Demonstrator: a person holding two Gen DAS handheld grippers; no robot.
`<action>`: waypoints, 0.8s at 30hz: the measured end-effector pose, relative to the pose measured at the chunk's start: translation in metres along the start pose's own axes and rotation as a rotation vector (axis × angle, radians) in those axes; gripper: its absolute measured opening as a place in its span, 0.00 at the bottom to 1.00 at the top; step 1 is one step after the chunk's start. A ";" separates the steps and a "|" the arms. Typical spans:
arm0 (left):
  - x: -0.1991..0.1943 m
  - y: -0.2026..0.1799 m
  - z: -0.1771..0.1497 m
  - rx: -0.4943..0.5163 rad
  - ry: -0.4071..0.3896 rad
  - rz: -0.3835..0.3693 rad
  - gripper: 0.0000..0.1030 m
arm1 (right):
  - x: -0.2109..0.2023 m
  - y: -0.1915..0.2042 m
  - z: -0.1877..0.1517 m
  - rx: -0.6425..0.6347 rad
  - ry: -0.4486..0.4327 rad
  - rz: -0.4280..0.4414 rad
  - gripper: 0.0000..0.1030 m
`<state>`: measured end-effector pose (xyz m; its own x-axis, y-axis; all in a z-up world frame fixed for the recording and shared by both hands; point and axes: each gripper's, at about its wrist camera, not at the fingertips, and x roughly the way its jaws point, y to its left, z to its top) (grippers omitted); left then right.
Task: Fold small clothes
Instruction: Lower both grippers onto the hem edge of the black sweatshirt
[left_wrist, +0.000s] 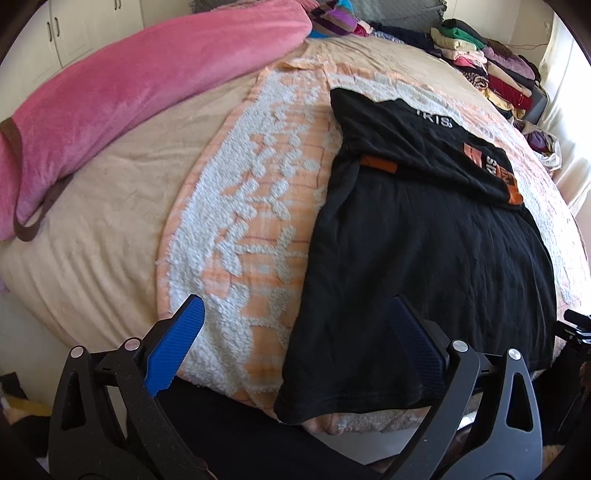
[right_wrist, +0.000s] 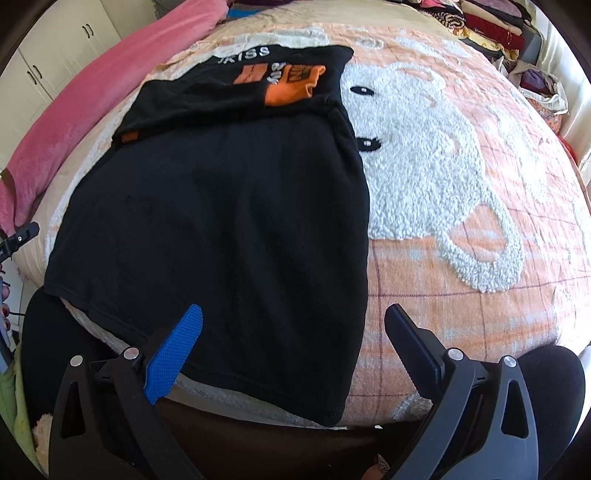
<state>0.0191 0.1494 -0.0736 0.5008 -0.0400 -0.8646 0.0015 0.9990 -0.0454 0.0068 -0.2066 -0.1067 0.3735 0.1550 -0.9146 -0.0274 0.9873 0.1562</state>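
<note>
While both tools hung over the near edge of the bed, the black cotton T-shirt with orange printed patches lay flat on the peach and white fleecy blanket with a bear design, its upper part doubled down over the body so the orange print faced up. The left gripper with blue textured pads was spread wide and held nothing, 1 pad over the blanket and the other over the shirt's hem. The right gripper with matching blue pads was likewise spread wide and held nothing, straddling the shirt's near right corner. A rolled pink plush blanket lay along the far left side, and stacks of folded multicoloured clothes sat at the far right.
</note>
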 end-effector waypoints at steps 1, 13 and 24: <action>0.002 -0.001 -0.001 0.001 0.008 -0.003 0.91 | 0.003 -0.002 -0.001 0.008 0.014 0.002 0.96; 0.035 -0.009 -0.017 0.004 0.120 -0.032 0.91 | 0.017 0.003 -0.008 -0.024 0.073 0.066 0.90; 0.050 -0.018 -0.024 0.043 0.164 -0.039 0.91 | 0.029 -0.006 -0.008 0.034 0.126 0.055 0.74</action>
<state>0.0233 0.1286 -0.1279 0.3514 -0.0784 -0.9329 0.0568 0.9964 -0.0624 0.0100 -0.2082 -0.1369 0.2525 0.2140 -0.9436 -0.0126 0.9759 0.2180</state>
